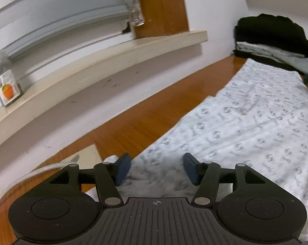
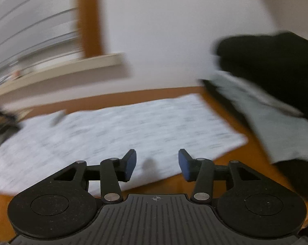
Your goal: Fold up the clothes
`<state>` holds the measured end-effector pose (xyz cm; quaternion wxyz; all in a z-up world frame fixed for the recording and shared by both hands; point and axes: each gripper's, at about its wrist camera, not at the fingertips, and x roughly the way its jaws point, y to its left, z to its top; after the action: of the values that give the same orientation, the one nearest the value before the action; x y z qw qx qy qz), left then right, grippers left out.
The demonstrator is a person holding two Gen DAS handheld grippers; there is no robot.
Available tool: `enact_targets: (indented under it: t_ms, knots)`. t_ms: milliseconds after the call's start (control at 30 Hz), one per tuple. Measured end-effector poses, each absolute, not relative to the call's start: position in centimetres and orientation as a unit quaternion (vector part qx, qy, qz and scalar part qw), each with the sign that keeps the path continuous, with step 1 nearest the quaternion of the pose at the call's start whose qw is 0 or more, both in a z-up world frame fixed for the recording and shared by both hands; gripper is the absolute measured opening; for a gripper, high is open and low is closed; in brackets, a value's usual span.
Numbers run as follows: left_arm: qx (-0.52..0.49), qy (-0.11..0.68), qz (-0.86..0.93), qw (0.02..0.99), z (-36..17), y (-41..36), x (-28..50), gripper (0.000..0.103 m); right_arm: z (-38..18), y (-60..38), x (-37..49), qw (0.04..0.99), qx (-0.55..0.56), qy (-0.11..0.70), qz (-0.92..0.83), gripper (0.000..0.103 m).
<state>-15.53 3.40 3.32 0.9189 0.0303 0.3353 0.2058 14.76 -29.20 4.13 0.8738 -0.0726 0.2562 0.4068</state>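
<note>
Printed white garment (image 1: pixel 245 122) lies flat on the wooden surface (image 1: pixel 133 126), stacked clothes (image 1: pixel 274 38) at its far corner. Left gripper (image 1: pixel 157 168) and right gripper (image 2: pixel 157 164) both stand apart, empty, at its near edge. Fold stage undeterminable: either laid out or partly folded.

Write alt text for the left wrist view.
The open left gripper hovers over the near end of a white patterned garment spread flat on a wooden table. A pile of folded dark clothes sits beyond; a jar stands on the windowsill.

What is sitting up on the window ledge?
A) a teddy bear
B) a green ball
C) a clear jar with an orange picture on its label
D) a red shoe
C: in the left wrist view a clear jar with an orange picture on its label stands on the window ledge, above the wooden table where the patterned cloth lies.
</note>
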Motion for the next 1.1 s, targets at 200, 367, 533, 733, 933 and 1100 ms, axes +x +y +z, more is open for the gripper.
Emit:
enact_targets:
  t_ms: [200, 367, 533, 733, 933, 1100]
  knots:
    - [0.003, 0.320, 0.209, 0.924, 3.5, 3.2, -16.6, 0.069, 2.9, -29.4, 20.5, 0.893, -0.059, 0.293, 0.335, 0.047]
    - [-0.025, 0.312, 0.209, 0.926, 3.3, 3.6, -17.4, 0.069, 2.4, -28.8, 21.8, 0.891, -0.074, 0.295, 0.336, 0.039]
    - [-0.015, 0.317, 0.207, 0.926, 3.0, 3.0, -16.8, 0.072, 3.0, -28.7, 21.2, 0.892, -0.111, 0.268, 0.348, 0.008]
    - [-0.003, 0.325, 0.198, 0.925, 2.7, 2.0, -15.5, 0.076, 4.2, -31.8, 21.2, 0.917, -0.095, 0.238, 0.307, 0.008]
    - [0.010, 0.330, 0.193, 0.924, 2.5, 1.2, -14.8, 0.078, 4.3, -32.3, 21.5, 0.914, -0.083, 0.249, 0.311, 0.008]
    - [-0.017, 0.323, 0.196, 0.926, 2.6, 2.1, -15.3, 0.079, 7.7, -30.3, 20.3, 0.911, -0.069, 0.219, 0.343, 0.008]
